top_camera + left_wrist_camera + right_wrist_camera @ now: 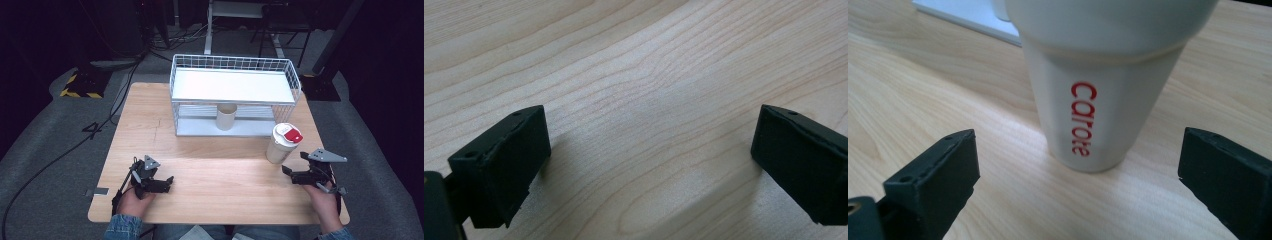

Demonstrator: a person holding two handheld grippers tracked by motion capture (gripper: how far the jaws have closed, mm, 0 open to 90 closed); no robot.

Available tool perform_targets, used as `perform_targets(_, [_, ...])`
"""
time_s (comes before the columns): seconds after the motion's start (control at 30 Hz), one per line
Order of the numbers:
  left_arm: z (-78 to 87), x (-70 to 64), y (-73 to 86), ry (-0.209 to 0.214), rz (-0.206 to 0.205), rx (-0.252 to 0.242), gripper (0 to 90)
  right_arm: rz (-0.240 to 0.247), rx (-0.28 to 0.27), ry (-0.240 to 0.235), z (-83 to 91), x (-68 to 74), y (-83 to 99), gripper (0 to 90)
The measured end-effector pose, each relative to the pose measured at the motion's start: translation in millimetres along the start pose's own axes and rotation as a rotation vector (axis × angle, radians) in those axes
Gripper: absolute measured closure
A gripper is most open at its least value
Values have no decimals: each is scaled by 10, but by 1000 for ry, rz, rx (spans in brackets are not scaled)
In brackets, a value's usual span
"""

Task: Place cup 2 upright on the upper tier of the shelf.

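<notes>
Facing your right gripper (1075,180): white cup (1098,95), jaws wide apart, not touching.
Left gripper (649,160): open over bare table (649,65).

Light wooden table (215,170) bearing a white wire shelf rack (234,95), a beige cup (226,116) on its lower tier, and a lidded white tumbler (283,143) just beside it.
</notes>
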State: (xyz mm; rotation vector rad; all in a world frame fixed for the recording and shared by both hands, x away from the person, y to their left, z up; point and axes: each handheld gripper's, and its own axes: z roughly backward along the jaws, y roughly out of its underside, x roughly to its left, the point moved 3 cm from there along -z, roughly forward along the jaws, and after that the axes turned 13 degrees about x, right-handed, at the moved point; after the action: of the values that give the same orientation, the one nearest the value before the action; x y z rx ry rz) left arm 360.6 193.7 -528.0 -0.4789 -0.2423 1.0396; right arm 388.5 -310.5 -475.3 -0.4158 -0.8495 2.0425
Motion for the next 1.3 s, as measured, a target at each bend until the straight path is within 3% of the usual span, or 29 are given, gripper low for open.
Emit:
perform_targets(0.33, [1,0,0,0,0,1,30,-16,-54,0,-98,-54,-169,2])
perform_targets(0.57, [0,0,0,0,-1,0,30,7,-93,13,-218,-60,-267,1])
perform_targets(0.87, [-1,-1,-2,-5,7,-1,30,-38,-132,-18,-419,-138,-301,1])
perform_targets(1.3, [-2,-1,-1,-5,7,-1,30,-7,-189,-1,-503,-153,-363,2])
